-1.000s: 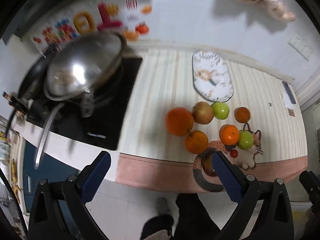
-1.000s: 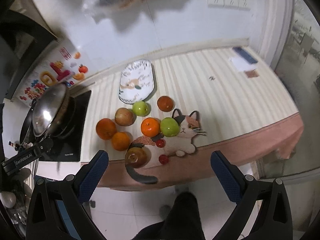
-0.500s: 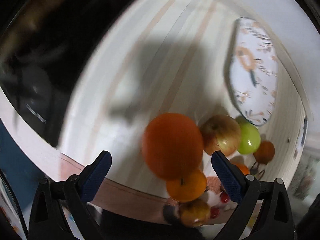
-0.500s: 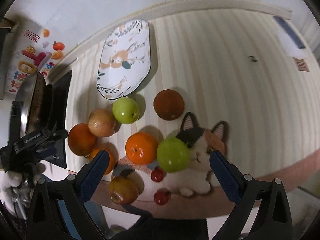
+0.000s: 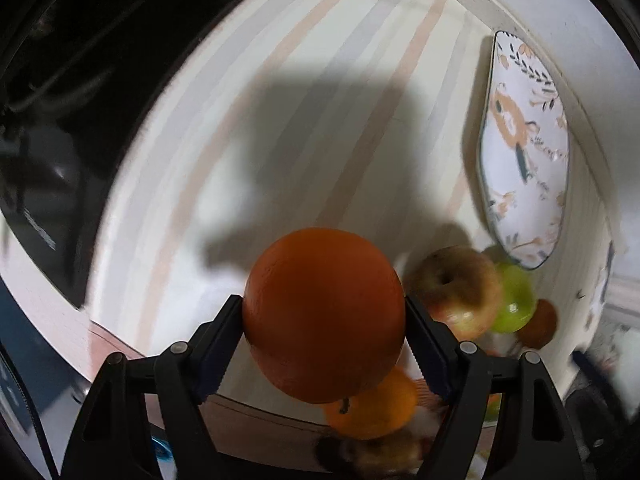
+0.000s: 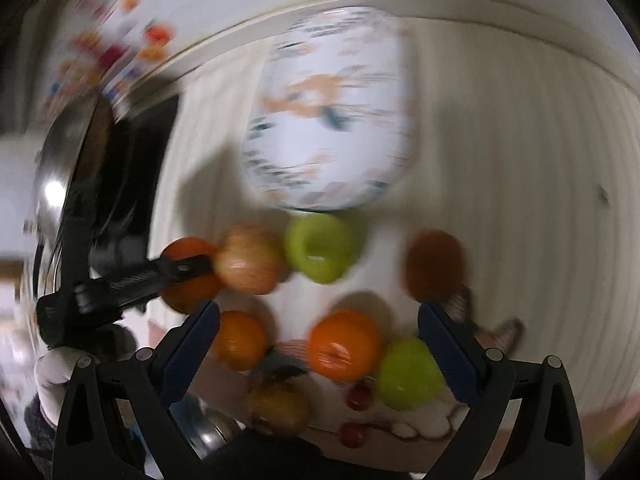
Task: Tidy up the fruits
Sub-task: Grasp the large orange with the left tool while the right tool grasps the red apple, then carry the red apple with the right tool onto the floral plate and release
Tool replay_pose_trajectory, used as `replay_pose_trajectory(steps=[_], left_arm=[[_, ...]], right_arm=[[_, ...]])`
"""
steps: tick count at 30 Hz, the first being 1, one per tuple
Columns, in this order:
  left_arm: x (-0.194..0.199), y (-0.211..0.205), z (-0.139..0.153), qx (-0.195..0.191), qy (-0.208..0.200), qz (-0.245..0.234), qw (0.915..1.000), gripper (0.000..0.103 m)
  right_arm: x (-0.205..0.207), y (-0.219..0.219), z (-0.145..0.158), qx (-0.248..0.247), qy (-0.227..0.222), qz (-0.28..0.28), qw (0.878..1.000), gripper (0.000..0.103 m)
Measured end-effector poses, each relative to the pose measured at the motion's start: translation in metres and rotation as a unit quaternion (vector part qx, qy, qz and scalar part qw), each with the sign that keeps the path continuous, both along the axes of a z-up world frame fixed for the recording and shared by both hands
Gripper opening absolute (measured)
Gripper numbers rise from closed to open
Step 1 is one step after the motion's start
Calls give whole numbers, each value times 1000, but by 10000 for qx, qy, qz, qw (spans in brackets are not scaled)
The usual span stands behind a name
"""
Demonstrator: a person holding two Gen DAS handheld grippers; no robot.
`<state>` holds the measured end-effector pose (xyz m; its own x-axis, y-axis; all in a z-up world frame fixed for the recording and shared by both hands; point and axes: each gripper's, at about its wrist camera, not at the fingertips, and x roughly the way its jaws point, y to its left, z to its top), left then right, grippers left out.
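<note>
On the striped counter [image 5: 280, 128], near its front edge, the large orange [image 5: 324, 312] sits between the blue pads of the left gripper [image 5: 324, 340], whose jaws have just been closing and now press against both its sides. Just right of it lies a reddish apple [image 5: 460, 292], then a green apple [image 5: 516, 300] and a dark brownish fruit [image 5: 540, 322]; a smaller orange [image 5: 372, 408] lies below the big one. The patterned oval plate [image 5: 524, 152] rests farther back, empty, close to the green apple. In the blurred right wrist view, the right gripper [image 6: 318, 344] hangs with its fingers spread wide over another orange [image 6: 344, 346], gripping nothing, with a second green apple [image 6: 408, 374] by its right finger.
</note>
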<state>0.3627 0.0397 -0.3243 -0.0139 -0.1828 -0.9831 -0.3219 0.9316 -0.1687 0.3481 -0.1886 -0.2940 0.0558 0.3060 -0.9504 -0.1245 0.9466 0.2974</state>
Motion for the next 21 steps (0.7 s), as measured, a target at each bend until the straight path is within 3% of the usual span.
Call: replay_pose_trajectory(steps=[2, 4, 10, 16, 21], left_arm=[[-5, 8, 2, -21, -32, -16, 10000, 78], [-8, 18, -1, -279, -12, 80, 9996, 79], [-6, 45, -12, -1035, 41, 571, 9930, 80], [-7, 46, -13, -1055, 47, 585, 9927, 78], [-4, 46, -16, -1097, 67, 498, 9927, 79]], right_arm=[[9, 30, -1, -179, -83, 556, 9983, 99], [20, 57, -11, -356, -56, 1036, 9940, 96], [34, 102, -49, -839, 282, 1844, 9789, 88], [29, 128, -59, -1192, 218, 2516, 9602, 87], [22, 140, -71, -1541, 271, 2802, 9471, 70]])
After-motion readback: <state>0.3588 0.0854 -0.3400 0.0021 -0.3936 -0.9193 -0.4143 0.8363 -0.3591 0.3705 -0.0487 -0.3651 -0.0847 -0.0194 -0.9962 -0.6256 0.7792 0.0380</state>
